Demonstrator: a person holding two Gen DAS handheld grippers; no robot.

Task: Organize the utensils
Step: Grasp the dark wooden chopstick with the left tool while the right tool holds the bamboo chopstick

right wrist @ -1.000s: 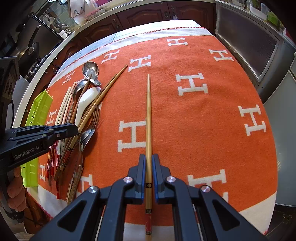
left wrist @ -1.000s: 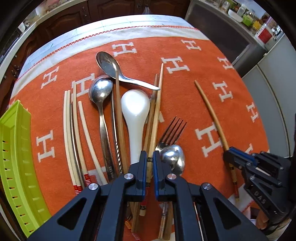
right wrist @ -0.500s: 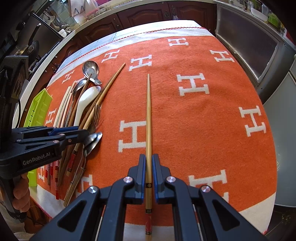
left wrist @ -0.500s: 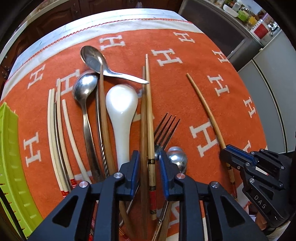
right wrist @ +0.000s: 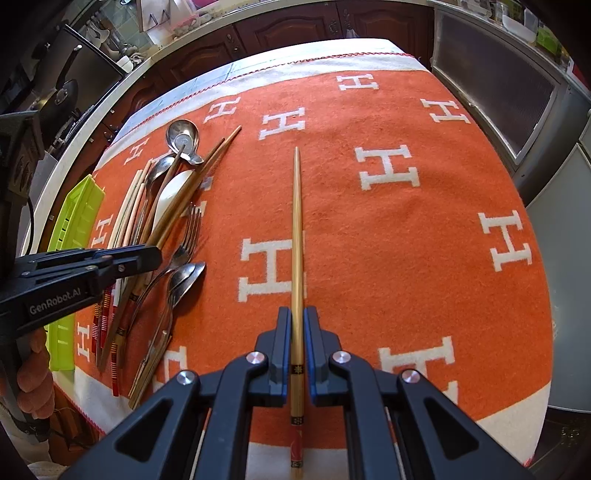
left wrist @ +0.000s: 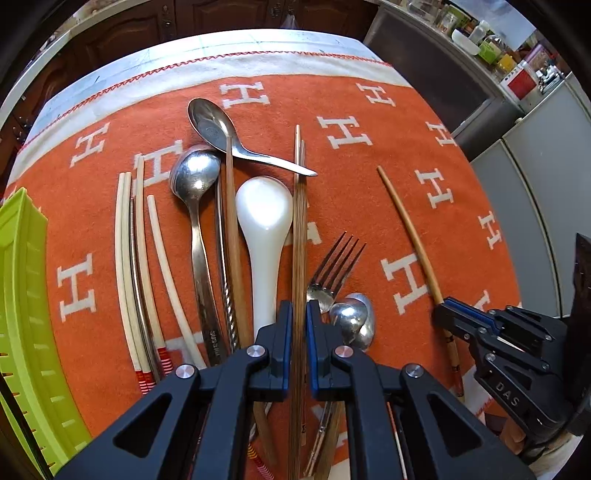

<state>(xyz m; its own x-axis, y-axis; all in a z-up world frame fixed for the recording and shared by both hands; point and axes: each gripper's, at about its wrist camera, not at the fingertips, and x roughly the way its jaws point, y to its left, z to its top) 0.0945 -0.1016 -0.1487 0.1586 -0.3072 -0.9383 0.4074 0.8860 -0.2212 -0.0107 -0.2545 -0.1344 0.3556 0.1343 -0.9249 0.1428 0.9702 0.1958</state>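
My left gripper (left wrist: 299, 314) is shut on a pair of dark brown chopsticks (left wrist: 298, 221) that run straight away from it over the orange cloth (left wrist: 369, 206). Beside them lie a white ceramic spoon (left wrist: 264, 221), a fork (left wrist: 336, 262), two long metal spoons (left wrist: 195, 177), a small spoon (left wrist: 354, 317) and several cream chopsticks (left wrist: 123, 240). My right gripper (right wrist: 297, 317) is shut on a single light wooden chopstick (right wrist: 297, 229), well to the right of the pile; the left wrist view shows this gripper (left wrist: 443, 314) too.
A lime green slotted basket (left wrist: 22, 295) stands at the cloth's left edge. A hand (right wrist: 33, 376) holds the left gripper's handle. Dark cabinets (right wrist: 295, 26) run behind the table, and grey appliances (left wrist: 535, 177) stand to the right.
The left gripper opened over the two brown chopsticks, then closed on them; they now lie straight between its jaws. The right gripper and its chopstick have not moved.
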